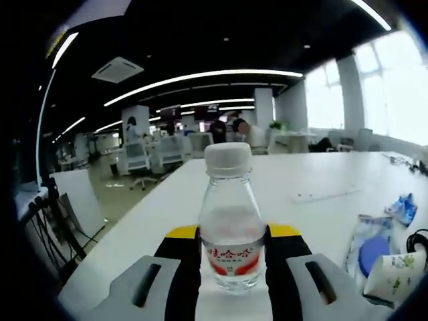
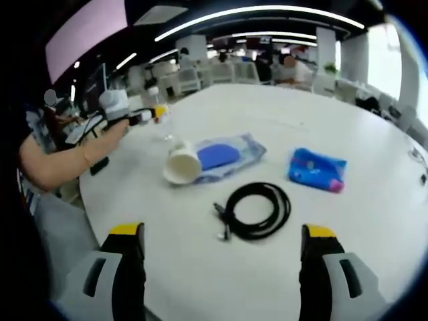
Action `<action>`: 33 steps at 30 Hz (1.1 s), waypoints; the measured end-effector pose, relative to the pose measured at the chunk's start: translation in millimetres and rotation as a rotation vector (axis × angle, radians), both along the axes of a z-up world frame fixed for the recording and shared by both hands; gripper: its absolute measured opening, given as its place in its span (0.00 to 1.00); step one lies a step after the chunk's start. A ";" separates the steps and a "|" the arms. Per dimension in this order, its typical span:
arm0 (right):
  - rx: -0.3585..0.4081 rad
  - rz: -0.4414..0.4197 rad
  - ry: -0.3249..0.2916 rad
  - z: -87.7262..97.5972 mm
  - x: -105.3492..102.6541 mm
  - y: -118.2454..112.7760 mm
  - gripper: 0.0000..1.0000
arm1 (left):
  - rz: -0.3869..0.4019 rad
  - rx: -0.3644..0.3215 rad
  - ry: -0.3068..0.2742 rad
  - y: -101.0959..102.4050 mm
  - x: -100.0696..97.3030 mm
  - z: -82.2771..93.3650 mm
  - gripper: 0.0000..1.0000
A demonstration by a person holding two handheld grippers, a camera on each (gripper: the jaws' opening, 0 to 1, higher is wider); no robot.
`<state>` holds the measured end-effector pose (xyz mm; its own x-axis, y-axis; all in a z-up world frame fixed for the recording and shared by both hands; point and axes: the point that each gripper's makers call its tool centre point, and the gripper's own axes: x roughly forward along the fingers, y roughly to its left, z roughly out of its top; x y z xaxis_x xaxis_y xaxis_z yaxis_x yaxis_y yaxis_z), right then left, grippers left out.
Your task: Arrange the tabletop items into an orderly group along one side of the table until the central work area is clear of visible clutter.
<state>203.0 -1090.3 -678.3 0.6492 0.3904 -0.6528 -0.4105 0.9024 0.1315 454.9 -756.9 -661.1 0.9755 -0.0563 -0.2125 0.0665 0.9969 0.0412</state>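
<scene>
A small clear water bottle [image 1: 232, 221] with a white cap and a red label stands upright on the white table [image 1: 321, 174]. My left gripper [image 1: 233, 233] is shut on it, its black jaws pressed to both sides of the label. In the right gripper view the same bottle [image 2: 160, 112] and left gripper [image 2: 137, 115] sit at the table's far left edge, held by a person's arm [image 2: 60, 157]. My right gripper [image 2: 223, 234] stands wide open above the near table edge, with a coiled black cable [image 2: 257, 210] just ahead of it.
A paper cup [image 2: 182, 164] lies on its side against a clear bag holding a blue item [image 2: 224, 155]. A blue packet [image 2: 317, 168] lies right of them. The cup [image 1: 394, 274], the bag [image 1: 371, 244] and the packet [image 1: 403, 208] lie right of the bottle. Office chairs stand beyond.
</scene>
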 end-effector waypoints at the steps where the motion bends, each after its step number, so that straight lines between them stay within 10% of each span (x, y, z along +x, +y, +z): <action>1: 0.000 0.000 0.000 0.0 -0.1 -0.1 0.95 | 0.005 -0.002 -0.003 0.8 0.1 0.3 0.34; 13: 0.003 -0.010 -0.008 0.4 0.6 -1.6 0.95 | 0.039 0.015 -0.013 3.6 0.9 -0.4 0.37; 33: 0.010 0.031 -0.103 20.0 19.6 8.3 0.92 | -0.133 -0.032 -0.026 -12.9 -26.4 28.3 0.87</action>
<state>222.6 -1082.0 -658.3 0.6999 0.4176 -0.5794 -0.4499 0.8879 0.0966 428.5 -769.8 -632.8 0.9641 -0.1924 -0.1831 0.1979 0.9801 0.0125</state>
